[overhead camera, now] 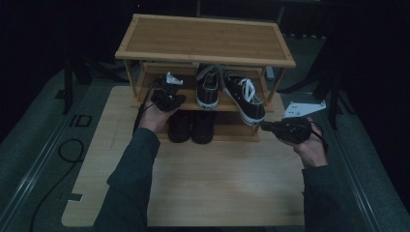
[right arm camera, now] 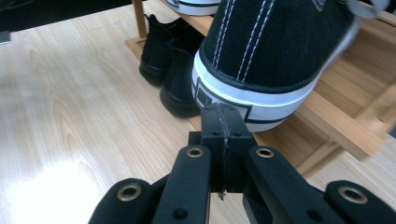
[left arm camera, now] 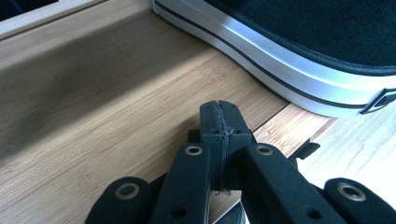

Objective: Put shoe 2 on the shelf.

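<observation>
Your two black canvas sneakers (overhead camera: 227, 92) with white soles and laces sit on the middle shelf of the bamboo rack (overhead camera: 205, 41), toes pointing in. The left one (overhead camera: 208, 87) sits straight, heel at the shelf's front edge. The right one (overhead camera: 244, 99) is angled, its heel sticking out past the edge toward you.
</observation>
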A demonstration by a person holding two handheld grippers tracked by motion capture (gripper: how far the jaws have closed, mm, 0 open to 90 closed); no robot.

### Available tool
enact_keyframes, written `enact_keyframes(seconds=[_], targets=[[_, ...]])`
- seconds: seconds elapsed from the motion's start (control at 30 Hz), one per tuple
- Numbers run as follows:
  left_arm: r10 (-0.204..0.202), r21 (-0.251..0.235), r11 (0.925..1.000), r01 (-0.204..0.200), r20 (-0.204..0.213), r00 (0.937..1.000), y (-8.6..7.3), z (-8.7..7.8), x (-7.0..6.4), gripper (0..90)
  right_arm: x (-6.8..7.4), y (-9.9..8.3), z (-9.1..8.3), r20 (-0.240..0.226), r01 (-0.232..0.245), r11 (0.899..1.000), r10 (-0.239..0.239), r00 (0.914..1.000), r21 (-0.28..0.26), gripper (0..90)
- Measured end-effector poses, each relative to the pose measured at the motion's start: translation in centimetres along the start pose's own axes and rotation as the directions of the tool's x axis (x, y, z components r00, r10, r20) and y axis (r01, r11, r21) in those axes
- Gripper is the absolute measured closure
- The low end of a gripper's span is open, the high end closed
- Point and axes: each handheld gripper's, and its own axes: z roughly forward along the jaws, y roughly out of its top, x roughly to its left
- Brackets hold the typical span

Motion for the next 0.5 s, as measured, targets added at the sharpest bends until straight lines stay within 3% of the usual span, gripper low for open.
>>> enact_keyframes(seconds=[0.5], targets=[[-0.011, 0.010, 0.9999, 0.011, 0.002, 0.9999, 0.1, 0.1, -0.1, 90.0, 0.8, 1.3, 1.4, -0.053, 0.013, 1.000, -0.014, 0.9985, -0.021, 90.0]])
